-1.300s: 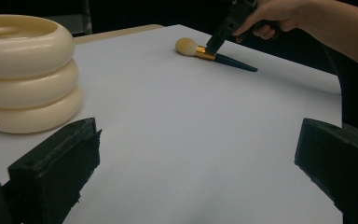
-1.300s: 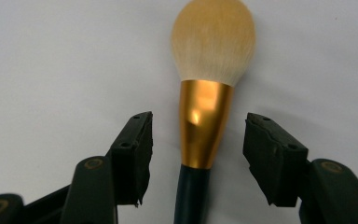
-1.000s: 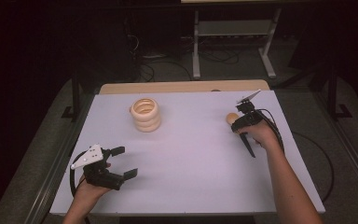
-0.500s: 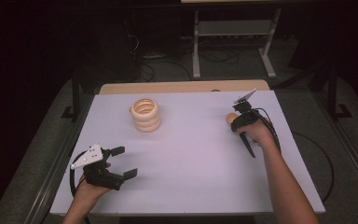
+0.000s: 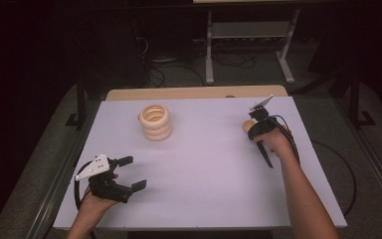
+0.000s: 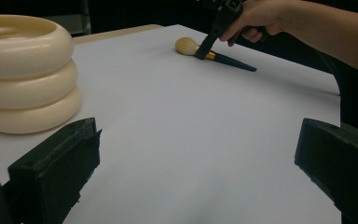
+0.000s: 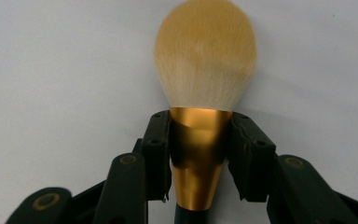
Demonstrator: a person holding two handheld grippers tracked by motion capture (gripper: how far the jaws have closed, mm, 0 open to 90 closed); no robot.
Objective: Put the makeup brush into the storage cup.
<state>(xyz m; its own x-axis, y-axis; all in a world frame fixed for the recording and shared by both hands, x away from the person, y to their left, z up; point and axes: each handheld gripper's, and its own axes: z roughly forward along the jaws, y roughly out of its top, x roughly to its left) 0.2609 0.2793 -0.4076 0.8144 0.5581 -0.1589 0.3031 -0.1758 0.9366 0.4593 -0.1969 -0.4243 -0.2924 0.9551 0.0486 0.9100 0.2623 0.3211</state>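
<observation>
gripping the makeup brush point(image 7: 200, 154) by its gold ferrule, my right hand-held gripper point(image 7: 199, 158) has both black jaws pressed against the metal collar, one on each side, just below the puffy tan bristles. from the high view i see that right hand-held gripper point(image 5: 256, 125) at the far right part of the desk point(image 5: 204, 164), with the brush point(image 5: 248, 126) lying on the white surface and its dark handle pointing back toward my side. from the left gripper view the brush point(image 6: 214, 53) lies flat, bristle head toward the far edge, the right hand-held gripper point(image 6: 206, 46) coming down on it at a slant.

my left hand-held gripper point(image 5: 129, 173) sits near the front left of the desk with its jaws spread wide and nothing between them. a stack of three cream rings point(image 5: 155, 122) stands on the far left-centre of the desk, well apart from the brush; in the left gripper view the rings point(image 6: 23, 74) are just beyond the left jaw.
</observation>
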